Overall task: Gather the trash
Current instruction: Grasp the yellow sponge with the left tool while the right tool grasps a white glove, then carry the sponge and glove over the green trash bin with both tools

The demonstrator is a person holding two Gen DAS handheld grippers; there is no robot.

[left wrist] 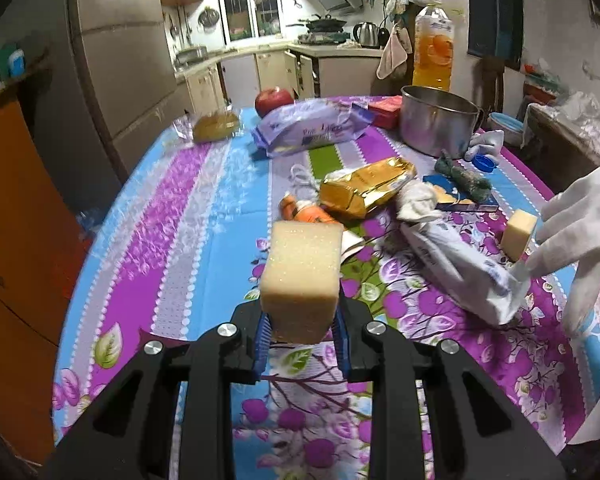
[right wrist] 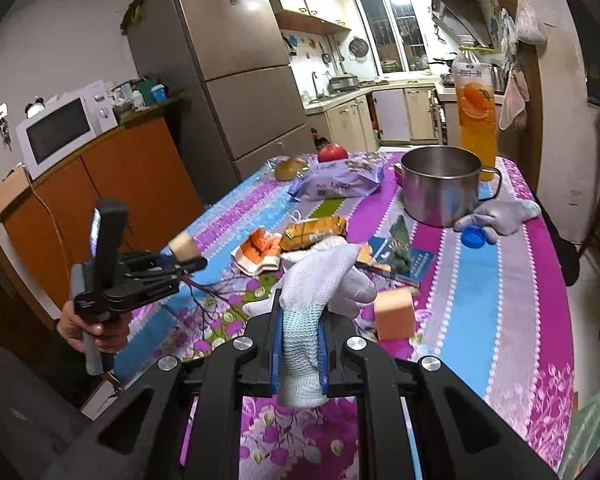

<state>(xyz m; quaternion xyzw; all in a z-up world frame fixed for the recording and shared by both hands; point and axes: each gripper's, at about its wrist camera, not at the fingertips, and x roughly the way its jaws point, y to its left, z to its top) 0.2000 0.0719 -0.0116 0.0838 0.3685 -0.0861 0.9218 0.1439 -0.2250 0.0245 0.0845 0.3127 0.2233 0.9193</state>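
Here, from my left wrist view, my left gripper [left wrist: 300, 320] is clamped on a pale yellow sponge block [left wrist: 302, 276], held up off the flowered tabletop [left wrist: 188, 216]. Beyond it lie an orange wrapper [left wrist: 306, 210], a gold foil packet [left wrist: 366, 192] and a white plastic bag [left wrist: 460, 268], all close together mid-table. A second sponge block [left wrist: 518, 234] sits to the right, just beside a white glove [left wrist: 584, 224] reaching in from the edge of the picture. Farther back stand a steel pot [left wrist: 438, 120], a juice bottle [left wrist: 434, 44], a purple snack bag [left wrist: 312, 128] and a red apple [left wrist: 273, 100].

From my right wrist view, my right gripper [right wrist: 300, 354] is shut tight on the cuff of a white knit glove [right wrist: 320, 280], which hangs lifted above the tabletop [right wrist: 480, 304]. An orange-looking sponge block [right wrist: 394, 314] stands just right of it. At left, my left gripper [right wrist: 188, 258] is raised with its sponge [right wrist: 182, 248]. A blue bottle cap [right wrist: 474, 236] lies near the pot [right wrist: 440, 188].
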